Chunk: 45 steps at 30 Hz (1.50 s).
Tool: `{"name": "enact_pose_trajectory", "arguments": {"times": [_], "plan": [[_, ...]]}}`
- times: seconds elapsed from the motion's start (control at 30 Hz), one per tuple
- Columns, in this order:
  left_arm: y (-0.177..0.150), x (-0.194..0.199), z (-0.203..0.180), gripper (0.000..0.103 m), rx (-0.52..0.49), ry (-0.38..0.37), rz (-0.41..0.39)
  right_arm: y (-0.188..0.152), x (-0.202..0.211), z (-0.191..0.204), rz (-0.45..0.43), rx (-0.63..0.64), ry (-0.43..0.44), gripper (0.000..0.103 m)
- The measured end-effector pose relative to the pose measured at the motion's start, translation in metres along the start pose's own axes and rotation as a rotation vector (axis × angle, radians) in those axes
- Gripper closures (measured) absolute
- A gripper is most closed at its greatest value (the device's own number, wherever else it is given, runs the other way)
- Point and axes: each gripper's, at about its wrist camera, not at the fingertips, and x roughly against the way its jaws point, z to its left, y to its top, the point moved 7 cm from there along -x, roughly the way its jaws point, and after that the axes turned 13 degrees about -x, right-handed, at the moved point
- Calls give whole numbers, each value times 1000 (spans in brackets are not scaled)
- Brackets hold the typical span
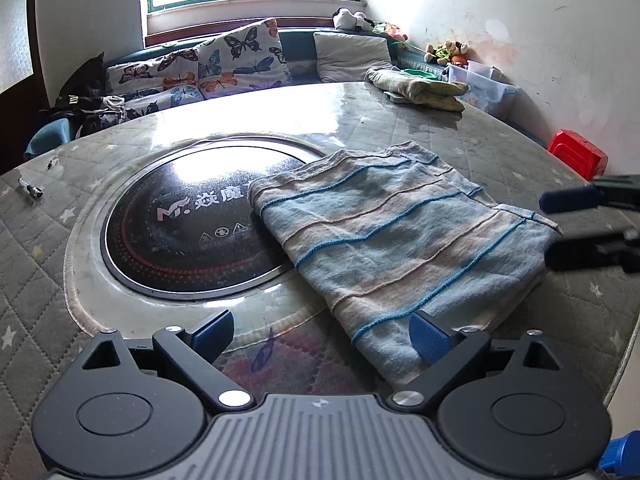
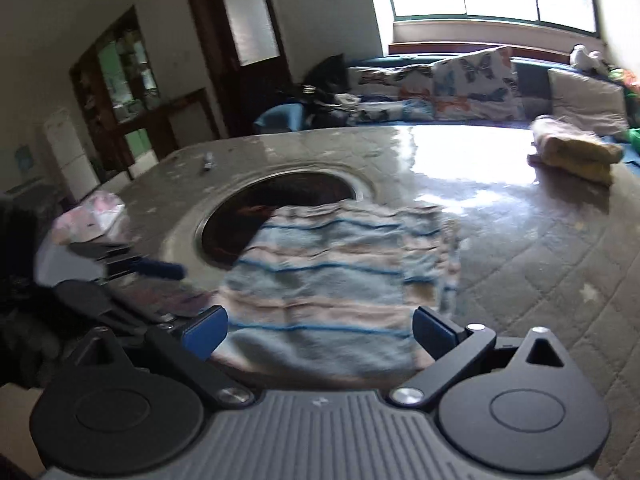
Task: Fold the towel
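Observation:
A blue and beige striped towel [image 1: 400,236] lies folded into a flat rectangle on the round table, its far left corner overlapping the black hotplate [image 1: 180,232]. My left gripper [image 1: 322,338] is open just in front of the towel's near corner, touching nothing. In the right wrist view the towel [image 2: 332,276] lies straight ahead, and my right gripper [image 2: 320,330] stands open at its near edge with nothing between the fingers. The right gripper [image 1: 560,228] also shows at the right edge of the left wrist view, beside the towel's right corner. The left gripper [image 2: 160,270] shows at the left in the right wrist view.
The table [image 1: 500,136] has a quilted cover under glossy plastic. A second folded yellowish cloth [image 1: 420,88] lies at the far right edge. A small metal object [image 1: 32,190] sits far left. A red stool [image 1: 578,152] stands beyond the table's right edge. A cushioned bench [image 1: 240,60] runs under the window.

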Motion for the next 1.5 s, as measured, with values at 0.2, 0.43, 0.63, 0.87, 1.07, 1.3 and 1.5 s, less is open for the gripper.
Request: {"name": "enact_pose_trajectory", "arguments": {"times": [0.2, 0.43, 0.63, 0.87, 1.07, 1.3, 1.5], "plan": [[-5, 0, 3, 7, 6, -2, 12, -22, -13, -21, 55, -95, -26, 3], [-2, 8, 7, 7, -3, 11, -5, -17, 0, -7, 32, -68, -5, 3], [-5, 4, 10, 7, 12, 26, 7, -26, -14, -13, 66, -133, 22, 3], [-7, 6, 17, 7, 21, 40, 10, -14, -9, -3, 47, -122, 30, 4], [-5, 0, 20, 7, 16, 67, 20, -14, -30, -6, 72, -120, -5, 4], [-2, -1, 34, 7, 42, 87, 25, -11, -32, -1, 83, -69, -7, 4], [28, -14, 40, 7, 52, 84, -17, 14, -44, -3, 64, -51, -4, 4]]}}
